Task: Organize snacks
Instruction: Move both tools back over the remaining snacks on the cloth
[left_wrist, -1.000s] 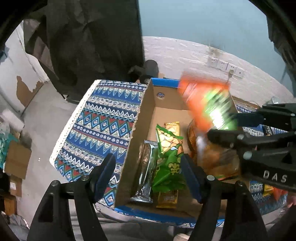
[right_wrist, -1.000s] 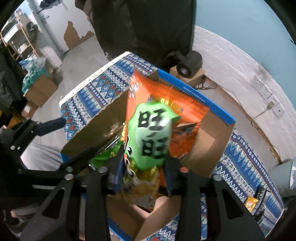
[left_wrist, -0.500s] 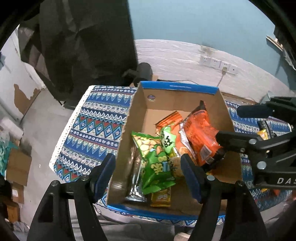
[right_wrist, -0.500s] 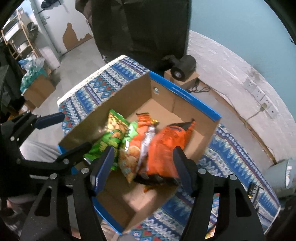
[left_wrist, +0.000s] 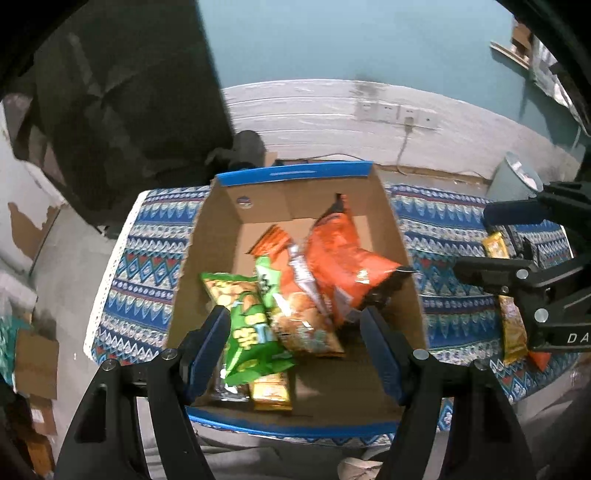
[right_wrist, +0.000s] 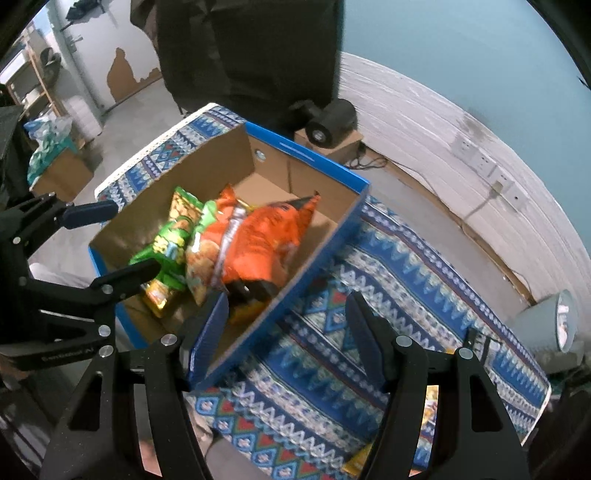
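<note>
A cardboard box (left_wrist: 400, 254) with blue edges sits on a patterned blue cloth and holds several snack bags. An orange bag (left_wrist: 343, 262) leans by the right wall, also in the right wrist view (right_wrist: 266, 236). A green bag (left_wrist: 247, 332) lies at its left, also seen from the right (right_wrist: 170, 243). My left gripper (left_wrist: 295, 343) is open and empty above the box's near end. My right gripper (right_wrist: 288, 325) is open and empty over the box's right wall (right_wrist: 317, 258). Yellow snack packs (left_wrist: 511, 321) lie on the cloth to the right.
The patterned cloth (right_wrist: 388, 295) covers the table. A white bin (right_wrist: 546, 332) stands at the far right. A black device (right_wrist: 328, 122) sits on a small carton behind the table. Cardboard boxes (left_wrist: 35, 362) are on the floor at left.
My right gripper let go of the orange bag, which now lies in the box, and drew back to the right with its jaws open. The left gripper stayed open.
</note>
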